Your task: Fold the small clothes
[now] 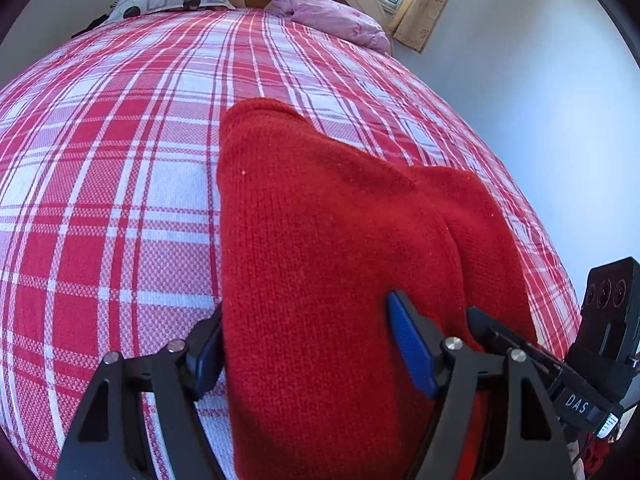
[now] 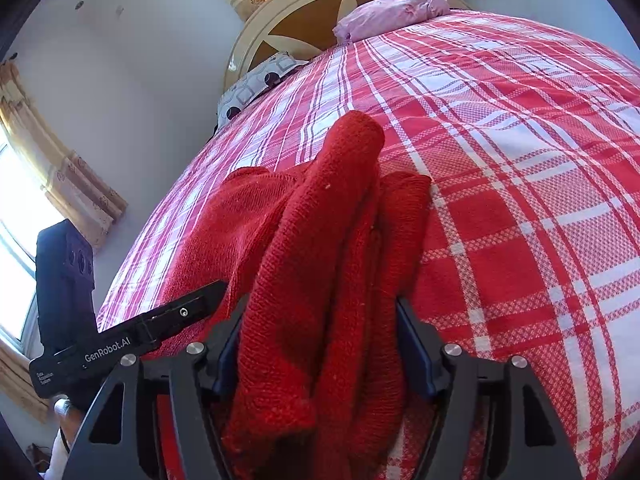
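While low over the plaid bedspread (image 1: 100,200), left gripper (image 1: 308,344) and right gripper (image 2: 320,336) each clamped on red knit garment (image 1: 328,220).

Red knit garment (image 1: 320,240), red-and-white plaid bedspread (image 1: 120,160), pink pillow (image 1: 340,18), blue-padded black tongs (image 1: 304,352)

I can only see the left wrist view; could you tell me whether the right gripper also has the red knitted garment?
Observer: Yes. In the right wrist view the red knitted garment is bunched between the fingers of the right gripper.
Operator: Thank you. Is there anything on that camera's left side that I lack?
Observer: A sunlit window with yellow patterned curtains.
Operator: And can it see my gripper?
Observer: Yes, the left gripper shows there, reaching the garment's left edge.
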`<state>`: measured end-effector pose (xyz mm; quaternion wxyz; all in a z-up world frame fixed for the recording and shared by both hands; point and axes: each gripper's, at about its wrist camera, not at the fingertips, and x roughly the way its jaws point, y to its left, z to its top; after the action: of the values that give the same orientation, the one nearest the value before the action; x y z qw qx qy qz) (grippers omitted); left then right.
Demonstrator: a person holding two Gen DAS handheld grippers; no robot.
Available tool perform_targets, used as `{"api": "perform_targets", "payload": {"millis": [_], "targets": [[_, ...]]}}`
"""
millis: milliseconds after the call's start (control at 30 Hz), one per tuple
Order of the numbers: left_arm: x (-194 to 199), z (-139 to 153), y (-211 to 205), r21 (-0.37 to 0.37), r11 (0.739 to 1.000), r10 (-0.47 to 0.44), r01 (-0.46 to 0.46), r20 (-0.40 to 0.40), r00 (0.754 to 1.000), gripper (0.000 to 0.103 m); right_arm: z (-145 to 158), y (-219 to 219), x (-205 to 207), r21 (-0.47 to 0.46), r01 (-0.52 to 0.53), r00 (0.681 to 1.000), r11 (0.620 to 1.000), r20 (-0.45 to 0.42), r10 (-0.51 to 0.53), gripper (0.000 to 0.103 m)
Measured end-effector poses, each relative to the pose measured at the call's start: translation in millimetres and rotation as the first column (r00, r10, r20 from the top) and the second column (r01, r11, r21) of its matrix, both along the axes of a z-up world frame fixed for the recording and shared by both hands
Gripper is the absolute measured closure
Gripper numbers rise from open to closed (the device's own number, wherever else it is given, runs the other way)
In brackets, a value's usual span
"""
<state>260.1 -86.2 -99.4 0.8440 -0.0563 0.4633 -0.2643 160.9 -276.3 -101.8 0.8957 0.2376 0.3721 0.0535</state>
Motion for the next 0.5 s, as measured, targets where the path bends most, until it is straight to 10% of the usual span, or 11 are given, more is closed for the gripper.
{"api": "perform_targets", "payload": {"millis": [500], "targets": [[-16, 8, -3, 0.023, 1.0, -0.014, 0.012, 0.083, 0.996, 0.054, 13, 19, -6, -0.148, 0.005, 0.998, 0.989, 0.062, 0.004, 0.055]]}}
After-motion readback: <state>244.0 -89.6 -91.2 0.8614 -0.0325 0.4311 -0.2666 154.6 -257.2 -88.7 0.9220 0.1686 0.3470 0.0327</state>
